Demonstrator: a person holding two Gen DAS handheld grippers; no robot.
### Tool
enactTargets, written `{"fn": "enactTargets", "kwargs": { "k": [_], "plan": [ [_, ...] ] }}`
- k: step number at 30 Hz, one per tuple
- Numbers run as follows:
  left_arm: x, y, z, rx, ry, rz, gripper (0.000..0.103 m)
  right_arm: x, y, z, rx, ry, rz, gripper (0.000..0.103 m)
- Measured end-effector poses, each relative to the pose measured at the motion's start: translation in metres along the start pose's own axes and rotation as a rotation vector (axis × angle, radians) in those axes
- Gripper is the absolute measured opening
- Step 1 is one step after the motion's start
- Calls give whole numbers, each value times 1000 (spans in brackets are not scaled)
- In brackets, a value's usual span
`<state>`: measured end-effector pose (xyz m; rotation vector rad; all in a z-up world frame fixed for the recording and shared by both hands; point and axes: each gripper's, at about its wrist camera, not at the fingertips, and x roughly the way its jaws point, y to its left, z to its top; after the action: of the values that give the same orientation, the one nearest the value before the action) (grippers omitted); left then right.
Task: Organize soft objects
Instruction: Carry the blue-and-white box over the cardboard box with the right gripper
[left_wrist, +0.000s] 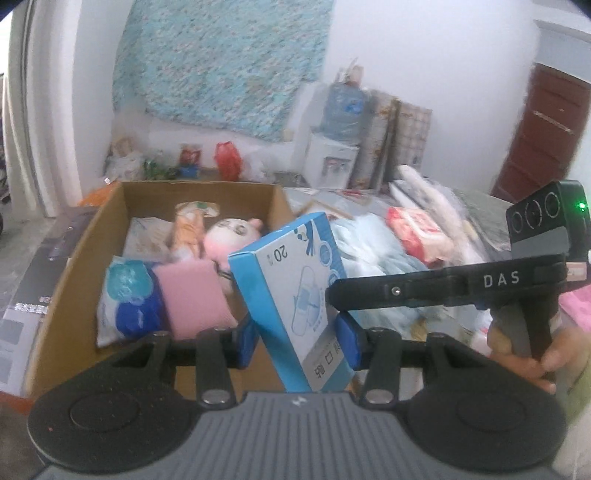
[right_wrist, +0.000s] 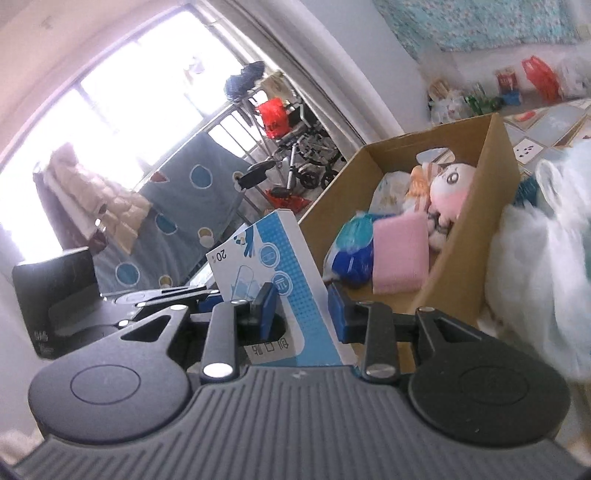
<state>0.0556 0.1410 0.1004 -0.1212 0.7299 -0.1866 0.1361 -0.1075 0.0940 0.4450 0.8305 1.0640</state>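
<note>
Nearest, the left gripper (left_wrist: 298, 341) has its blue pads pressed on both sides of a blue-and-white rectangular cardboard packet (left_wrist: 295, 295), which stands tilted just in front of the open brown cardboard box (left_wrist: 74, 295). The right gripper (right_wrist: 303, 314) reaches in from the side, its pads closed around the same packet. Inside the box lie a pink rectangular sponge (left_wrist: 192, 299), a blue-and-white plastic pouch (left_wrist: 125, 299) and, farther back, a pink-and-white plush doll (left_wrist: 229, 236).

Soft daylight, blown-out glare at the window (right_wrist: 122, 92), fisheye bending at edges, overall motion blur.
</note>
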Motion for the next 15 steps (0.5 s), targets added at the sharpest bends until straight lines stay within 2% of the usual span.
{"fn": "enactTargets", "kwargs": {
  "k": [5,12,15],
  "plan": [
    [54,33,43,-44,99,22,47,53,-35,46,96,29,-21,32],
    [122,77,60,-160,243,-43,46,100,-85,61,164,59,-76,32],
    [149,87,60,-189,311,-64,40,108,-99,65,173,63,-102,32]
  ]
}}
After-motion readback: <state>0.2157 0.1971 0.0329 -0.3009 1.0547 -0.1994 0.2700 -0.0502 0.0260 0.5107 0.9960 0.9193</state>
